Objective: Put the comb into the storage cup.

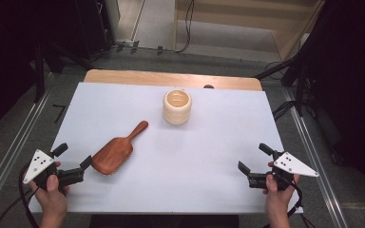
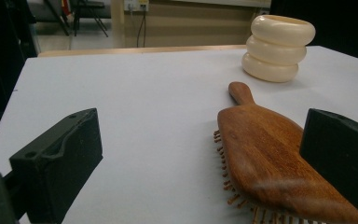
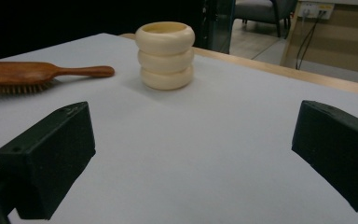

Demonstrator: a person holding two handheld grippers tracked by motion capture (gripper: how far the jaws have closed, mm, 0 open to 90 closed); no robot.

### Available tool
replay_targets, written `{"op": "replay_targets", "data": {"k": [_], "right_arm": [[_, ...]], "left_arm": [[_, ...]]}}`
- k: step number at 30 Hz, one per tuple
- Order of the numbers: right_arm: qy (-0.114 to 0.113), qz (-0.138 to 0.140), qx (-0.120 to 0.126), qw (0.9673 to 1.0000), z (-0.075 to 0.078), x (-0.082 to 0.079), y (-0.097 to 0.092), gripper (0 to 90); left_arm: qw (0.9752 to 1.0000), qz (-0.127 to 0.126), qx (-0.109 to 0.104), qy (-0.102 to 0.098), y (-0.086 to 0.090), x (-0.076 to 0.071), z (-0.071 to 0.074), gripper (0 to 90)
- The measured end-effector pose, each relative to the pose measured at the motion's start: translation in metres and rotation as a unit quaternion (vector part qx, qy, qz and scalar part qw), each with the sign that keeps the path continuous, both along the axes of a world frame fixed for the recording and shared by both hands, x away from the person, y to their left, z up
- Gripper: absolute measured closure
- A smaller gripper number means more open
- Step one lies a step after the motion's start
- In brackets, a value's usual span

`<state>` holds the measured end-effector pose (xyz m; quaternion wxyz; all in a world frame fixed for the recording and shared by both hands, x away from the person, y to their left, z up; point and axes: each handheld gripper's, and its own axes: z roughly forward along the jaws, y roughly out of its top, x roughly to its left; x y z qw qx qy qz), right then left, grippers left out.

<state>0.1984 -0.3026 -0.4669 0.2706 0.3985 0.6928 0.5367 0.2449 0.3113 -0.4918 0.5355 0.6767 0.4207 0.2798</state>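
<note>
Jaws of left gripper (image 1: 73, 157) gape, one beside hairbrush (image 1: 116, 152) edge.

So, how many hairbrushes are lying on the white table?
1. The hairbrush lies bristles down near the front left of the table, beside the open left tool; nothing seems to be hidden.

Grey floor (image 1: 161, 19), black curtains (image 1: 9, 57), cables (image 1: 187, 23).

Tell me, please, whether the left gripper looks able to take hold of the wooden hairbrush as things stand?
Probably yes. The left gripper is open beside the hairbrush, one jaw right at the brush's head. Nothing lies between them on the white table, and the cream cup stands well beyond.
</note>
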Motion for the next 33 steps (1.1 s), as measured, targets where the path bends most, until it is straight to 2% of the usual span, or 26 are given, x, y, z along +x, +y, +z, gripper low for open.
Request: {"op": "replay_targets", "data": {"k": [10,18,26,29,33], "right_arm": [[0.000,0.030,0.011,0.9995,0.019,0.023,0.024,0.0],[0.013,0.067,0.018,0.9975,0.033,0.044,0.047,0.0],[0.024,0.098,0.007,0.9949,0.040,0.063,0.070,0.0],[0.025,0.098,0.008,0.9948,0.041,0.066,0.075,5.3],[0.030,0.114,0.001,0.9930,0.042,0.076,0.089,6.4]], "left_arm": [[1.0000,0.001,0.002,0.000,-0.001,0.000,0.000,0.0],[1.0000,-0.001,0.001,-0.001,0.000,-0.001,0.000,0.0],[1.0000,-0.002,0.004,-0.001,-0.001,-0.001,0.000,0.0],[1.0000,-0.001,0.004,-0.003,-0.001,-0.001,0.000,0.0],[1.0000,-0.002,0.004,-0.003,-0.001,-0.002,0.000,0.0]]}}
